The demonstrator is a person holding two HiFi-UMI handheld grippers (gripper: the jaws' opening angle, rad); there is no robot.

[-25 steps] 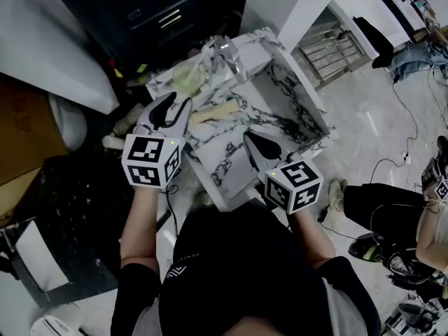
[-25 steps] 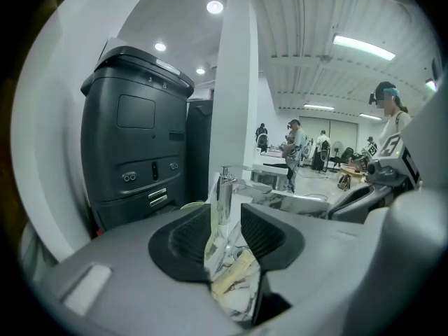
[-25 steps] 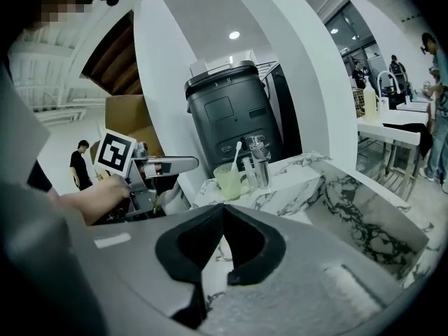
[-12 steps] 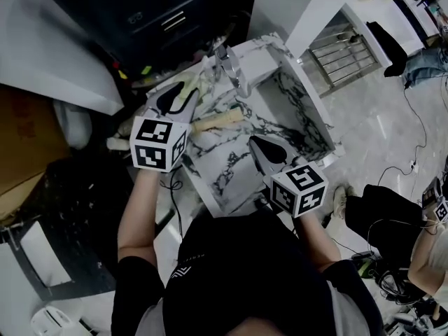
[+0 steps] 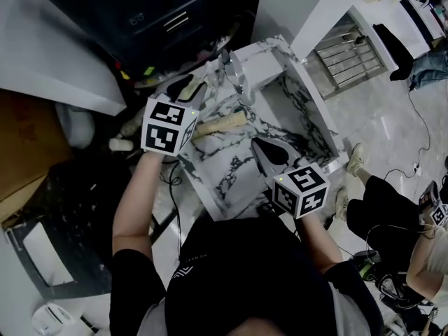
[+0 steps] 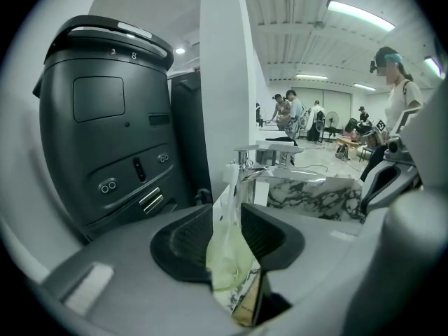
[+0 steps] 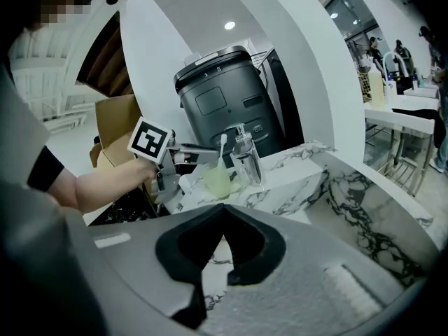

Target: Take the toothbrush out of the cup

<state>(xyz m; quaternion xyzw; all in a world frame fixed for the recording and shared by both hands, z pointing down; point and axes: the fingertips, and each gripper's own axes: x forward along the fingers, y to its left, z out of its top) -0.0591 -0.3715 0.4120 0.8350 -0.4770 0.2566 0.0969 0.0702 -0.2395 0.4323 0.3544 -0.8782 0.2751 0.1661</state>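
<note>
Two grippers are working over one marble counter [image 5: 231, 170]. Nearest, the right gripper [image 5: 260, 145] is hovering, jaws pressed together and empty. Farther left, the left gripper [image 5: 192, 87] is pinching the one pale green cup [image 6: 224, 257], with a single white toothbrush [image 7: 222, 148] standing inside it and one chrome faucet [image 5: 234, 72] just to the right.

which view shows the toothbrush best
The right gripper view: the toothbrush stands upright and clear in the green cup. The left gripper view shows just its white top above the cup in its claw. In the head view the left gripper blocks it.
</note>
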